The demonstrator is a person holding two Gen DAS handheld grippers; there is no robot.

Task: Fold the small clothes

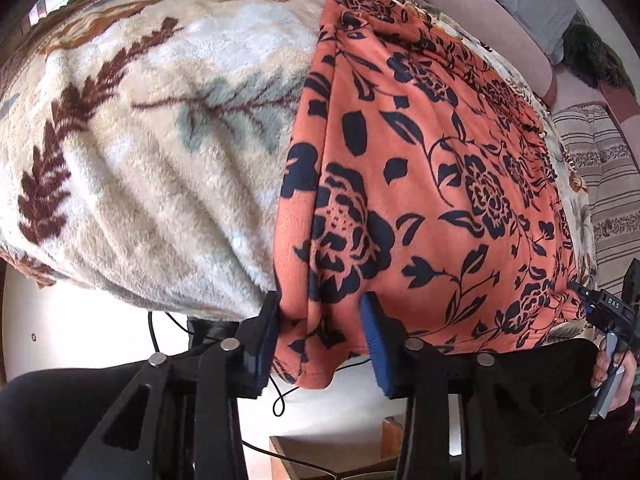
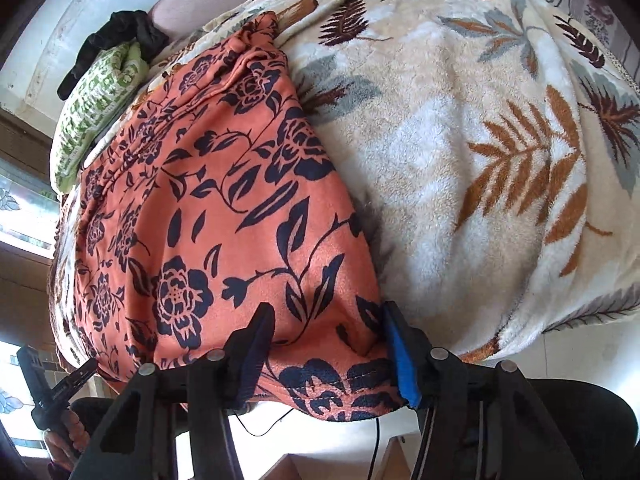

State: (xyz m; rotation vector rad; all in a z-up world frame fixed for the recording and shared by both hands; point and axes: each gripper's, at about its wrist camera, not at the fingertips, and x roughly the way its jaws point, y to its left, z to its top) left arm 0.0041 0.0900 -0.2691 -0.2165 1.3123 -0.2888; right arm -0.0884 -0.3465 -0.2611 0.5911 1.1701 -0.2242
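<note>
An orange garment with a dark floral print [image 1: 420,168] lies spread on a fluffy leaf-patterned blanket [image 1: 140,160], its near hem hanging over the bed's edge. My left gripper [image 1: 320,340] has its blue pads pressed against a bunched corner of that hem. In the right wrist view the same garment [image 2: 224,208] fills the left half. My right gripper [image 2: 330,356] straddles the other near corner. The cloth between its pads lies almost flat, so it stands open. Each view shows a hand [image 1: 612,376] [image 2: 64,436] holding the other tool.
The blanket [image 2: 480,160] covers the bed beside the garment. At the far end lie a green patterned cloth [image 2: 96,108] and a black one [image 2: 120,36]. Below the bed's edge are a pale floor, a black cable [image 1: 280,396] and a wooden box [image 1: 332,460].
</note>
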